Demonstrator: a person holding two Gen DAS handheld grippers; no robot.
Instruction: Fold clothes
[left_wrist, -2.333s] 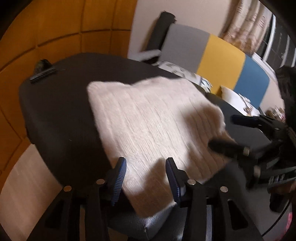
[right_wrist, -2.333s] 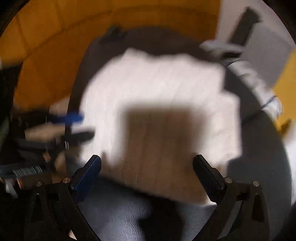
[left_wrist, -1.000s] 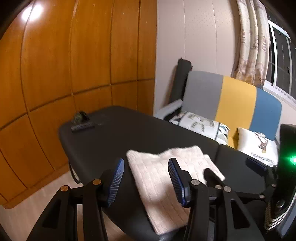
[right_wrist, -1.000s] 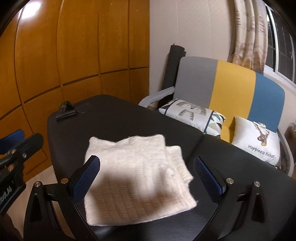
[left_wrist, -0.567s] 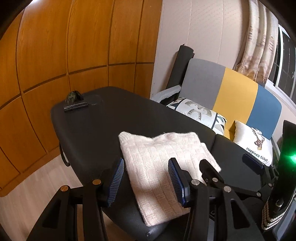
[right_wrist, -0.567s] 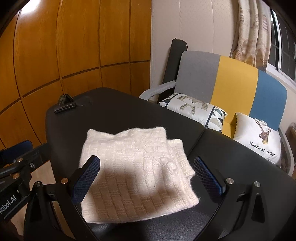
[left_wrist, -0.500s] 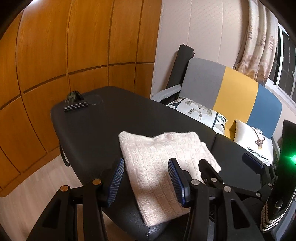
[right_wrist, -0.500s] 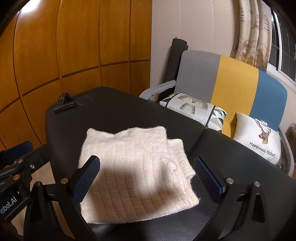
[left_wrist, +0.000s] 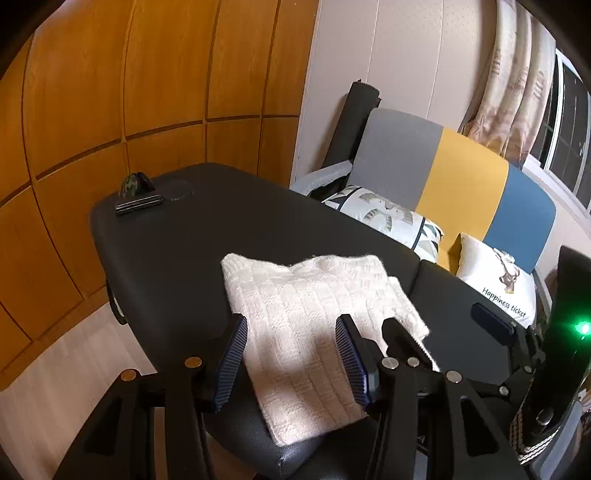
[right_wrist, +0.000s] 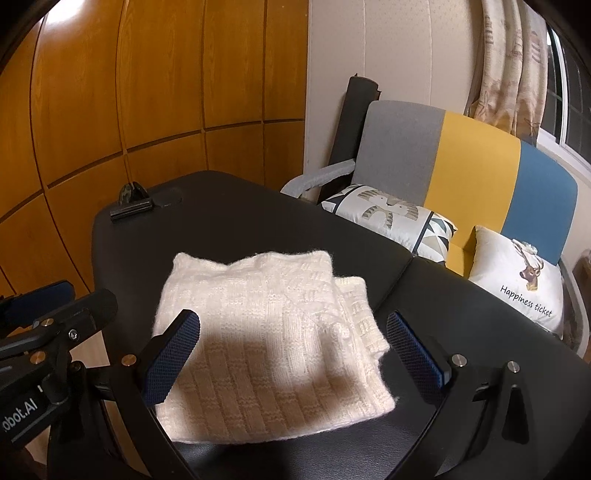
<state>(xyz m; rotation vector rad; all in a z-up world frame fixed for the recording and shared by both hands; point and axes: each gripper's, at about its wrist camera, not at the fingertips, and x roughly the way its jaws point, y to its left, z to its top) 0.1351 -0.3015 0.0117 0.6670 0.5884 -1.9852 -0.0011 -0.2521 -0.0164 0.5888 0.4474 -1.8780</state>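
Now, sweater (right_wrist: 266, 343): soft, thick knit, light, lies folded ahead of your jaws.
Left gripper (left_wrist: 293, 356): apart, empty.
Right gripper (right_wrist: 291, 356): wide apart, empty.
Hold: pinch a folded edge.

I am in a home living room: a grey, yellow and blue sofa (right_wrist: 469, 155) with printed white cushions (right_wrist: 517, 273), patterned beige curtains (right_wrist: 506, 74), orange wood-panelled wall (right_wrist: 147, 92).

Left gripper (left_wrist: 291, 354): black plastic frame, ribbed blue finger pads (left_wrist: 232, 356), brass and silver screws. Right gripper (right_wrist: 295, 354): same black build, textured blue pads (right_wrist: 413, 354), silver screws, green light on its body.
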